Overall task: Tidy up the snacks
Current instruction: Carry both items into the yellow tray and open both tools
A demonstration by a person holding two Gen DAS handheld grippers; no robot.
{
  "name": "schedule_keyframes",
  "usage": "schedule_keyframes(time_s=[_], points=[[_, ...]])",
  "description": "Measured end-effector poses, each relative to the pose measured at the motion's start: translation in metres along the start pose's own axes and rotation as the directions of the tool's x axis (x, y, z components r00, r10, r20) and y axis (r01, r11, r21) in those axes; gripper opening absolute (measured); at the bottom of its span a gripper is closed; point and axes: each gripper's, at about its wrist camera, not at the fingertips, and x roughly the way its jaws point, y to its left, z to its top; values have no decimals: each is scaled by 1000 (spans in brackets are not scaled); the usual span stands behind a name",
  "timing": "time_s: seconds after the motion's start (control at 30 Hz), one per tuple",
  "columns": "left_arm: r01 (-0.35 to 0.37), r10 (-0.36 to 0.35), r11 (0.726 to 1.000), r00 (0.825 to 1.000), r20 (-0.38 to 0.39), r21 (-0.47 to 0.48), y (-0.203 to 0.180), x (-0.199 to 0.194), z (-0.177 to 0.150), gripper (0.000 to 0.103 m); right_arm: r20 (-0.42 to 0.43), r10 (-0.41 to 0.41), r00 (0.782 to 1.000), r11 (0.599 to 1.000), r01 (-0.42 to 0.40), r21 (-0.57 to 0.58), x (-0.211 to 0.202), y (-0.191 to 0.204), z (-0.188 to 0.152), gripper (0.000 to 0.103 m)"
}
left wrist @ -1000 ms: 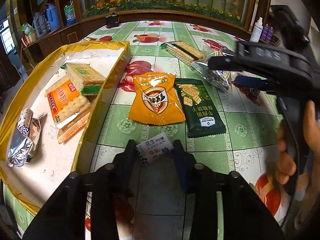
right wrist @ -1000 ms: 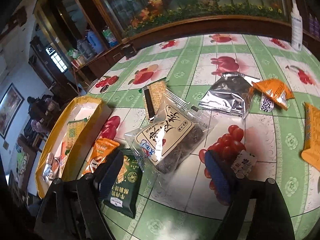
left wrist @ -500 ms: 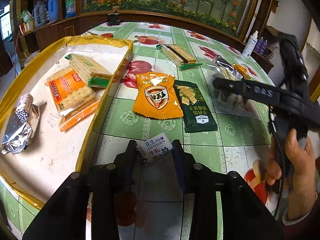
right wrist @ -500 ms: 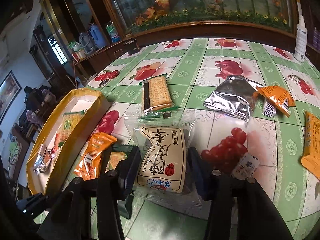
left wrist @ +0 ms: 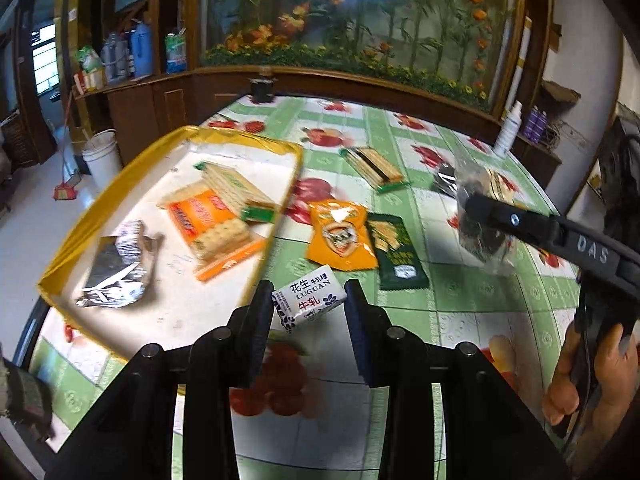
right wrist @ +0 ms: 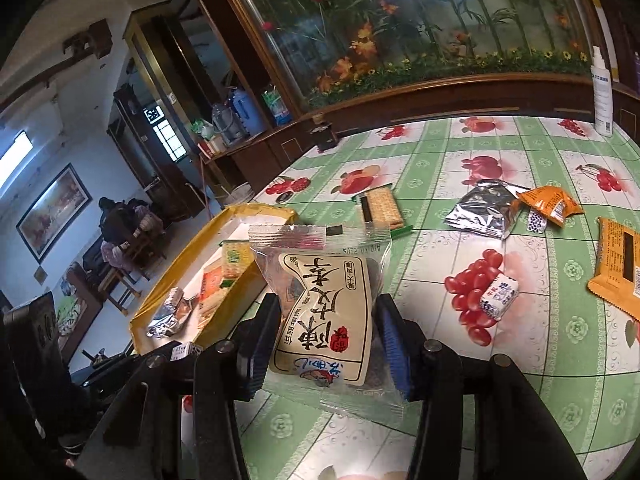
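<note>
The right tool [right wrist: 326, 338] pinches a clear plum packet [right wrist: 324, 312] with a cream label between its two blue pads, lifted off the green fruit-print surface [right wrist: 440, 168]. Left of the tool sits a yellow tray [right wrist: 192, 256] of crackers; right of it lie a small white candy [right wrist: 498, 296], a silver pouch [right wrist: 482, 208] and orange packets [right wrist: 550, 204].

The table [right wrist: 440, 152] wears a glossy, smooth plastic-looking cloth printed with fruit, and at ten o'clock on it sits a tray [left wrist: 72, 256] with a shiny yellow rim and a matt white, scuffed floor. The clear plastic snack bag [right wrist: 320, 304] (crinkled, with a matt paper-like label) catches light, while the silver foil packet [right wrist: 484, 208] at two o'clock looks metallic and creased. Behind, the cabinet [right wrist: 440, 96] is dark polished wood.
</note>
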Motion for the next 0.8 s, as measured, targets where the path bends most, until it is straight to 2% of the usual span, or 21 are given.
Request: schedule_keyframes(time_s=[0.13, 0.27, 0.6, 0.8], points=[[-99, 100, 994, 995, 13, -42, 23, -1, 7, 34, -14, 36, 999, 999, -37, -28, 5, 21, -1, 50], [-164, 165, 983, 986, 16, -80, 43, -2, 9, 34, -34, 66, 997, 996, -68, -58, 13, 42, -3, 50], [-216, 220, 966, 975, 15, -141, 74, 0, 9, 34, -77, 119, 990, 984, -128, -125, 43, 90, -3, 50], [-243, 242, 948, 970, -30, -207, 102, 14, 16, 34, -105, 140, 984, 975, -156, -157, 76, 116, 4, 50]])
